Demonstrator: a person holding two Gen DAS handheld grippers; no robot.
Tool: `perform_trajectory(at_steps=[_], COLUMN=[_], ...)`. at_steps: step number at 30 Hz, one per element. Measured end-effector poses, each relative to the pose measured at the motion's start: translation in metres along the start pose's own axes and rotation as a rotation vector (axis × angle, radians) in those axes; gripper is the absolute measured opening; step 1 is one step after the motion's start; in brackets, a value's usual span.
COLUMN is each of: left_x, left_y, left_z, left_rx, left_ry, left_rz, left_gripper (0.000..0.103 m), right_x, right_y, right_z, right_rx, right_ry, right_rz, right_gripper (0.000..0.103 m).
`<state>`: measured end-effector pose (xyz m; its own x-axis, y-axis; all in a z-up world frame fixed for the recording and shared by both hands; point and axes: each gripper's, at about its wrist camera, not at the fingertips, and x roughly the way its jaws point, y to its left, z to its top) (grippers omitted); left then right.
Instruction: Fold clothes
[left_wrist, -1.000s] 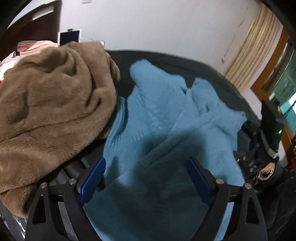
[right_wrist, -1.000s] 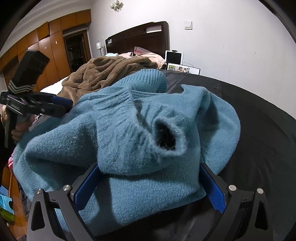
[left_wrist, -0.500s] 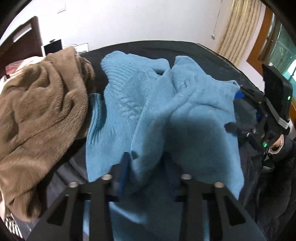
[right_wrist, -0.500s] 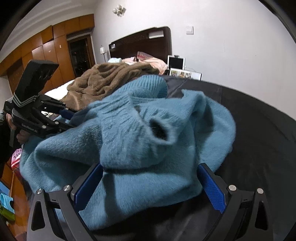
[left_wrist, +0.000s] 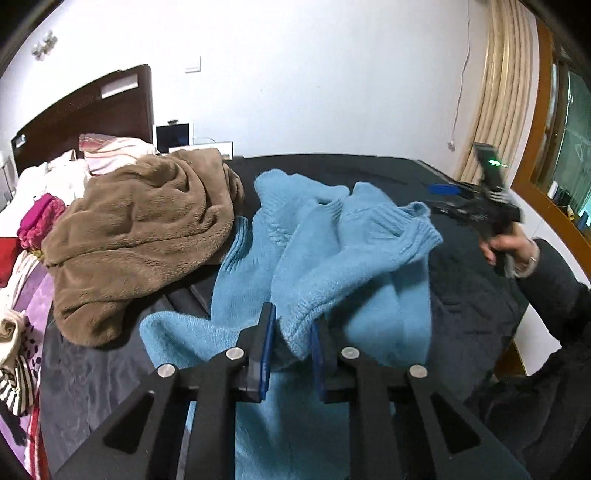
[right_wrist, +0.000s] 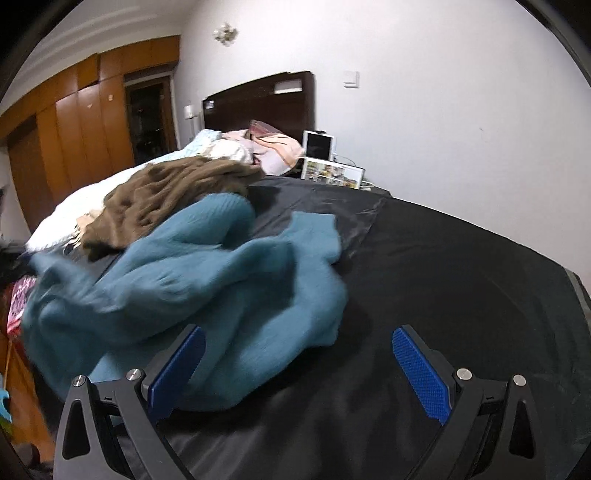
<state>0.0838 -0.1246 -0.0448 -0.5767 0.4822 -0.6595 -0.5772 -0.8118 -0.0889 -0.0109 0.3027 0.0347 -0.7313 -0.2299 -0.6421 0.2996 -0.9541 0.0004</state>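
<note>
A blue knitted sweater (left_wrist: 332, 251) lies crumpled on a black sheet (left_wrist: 472, 295) spread over the bed. My left gripper (left_wrist: 293, 325) has its jaws closing on a ribbed edge of the sweater, and the pads pinch that fold and hold it raised. In the right wrist view the sweater (right_wrist: 207, 280) is blurred and lies left of centre. My right gripper (right_wrist: 298, 334) stands open; its left finger is beside the sweater's near edge and its right finger is over the bare sheet (right_wrist: 443, 277). From the left wrist view the right gripper (left_wrist: 439, 201) is blurred, in a hand at the far right.
A brown fleece blanket (left_wrist: 140, 236) is heaped left of the sweater, touching its far side. Pillows and mixed clothes (left_wrist: 33, 221) lie by the dark headboard (right_wrist: 258, 99). A tablet and a photo frame (right_wrist: 330, 171) stand at the wall. A wooden wardrobe (right_wrist: 74, 140) stands at far left.
My left jaws went from wide open to pinching a fold of the sweater, then drew back and up with it. My right gripper pulled back, so the sweater no longer fills its gap.
</note>
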Motion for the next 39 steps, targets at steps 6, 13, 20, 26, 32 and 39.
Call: perform_trajectory(at_steps=[6, 13, 20, 26, 32, 39], left_x=[-0.016, -0.024, -0.031, -0.036, -0.054, -0.079], left_y=[0.008, 0.018, 0.031, 0.032, 0.010, -0.039], left_z=[-0.012, -0.017, -0.017, -0.008, 0.020, 0.059], left_rx=[-0.080, -0.161, -0.261, -0.311, -0.300, -0.250], left_ry=[-0.068, -0.105, -0.150, -0.217, -0.348, -0.535], left_rz=[0.014, 0.044, 0.077, 0.094, 0.071, -0.055], left_gripper=[0.020, 0.020, 0.020, 0.020, 0.020, 0.020], right_x=[0.049, 0.096, 0.122, 0.054, -0.056, -0.187], right_y=[0.003, 0.010, 0.005, 0.006, 0.008, -0.003], right_z=[0.018, 0.041, 0.022, 0.019, 0.023, 0.010], right_rx=[-0.186, -0.248, -0.107, -0.028, 0.032, 0.136], right_ry=[0.075, 0.129, 0.209, 0.001, -0.307, -0.627], right_rz=[0.016, 0.125, 0.312, 0.180, -0.082, -0.343], right_gripper=[0.103, 0.103, 0.032, 0.014, 0.013, 0.013])
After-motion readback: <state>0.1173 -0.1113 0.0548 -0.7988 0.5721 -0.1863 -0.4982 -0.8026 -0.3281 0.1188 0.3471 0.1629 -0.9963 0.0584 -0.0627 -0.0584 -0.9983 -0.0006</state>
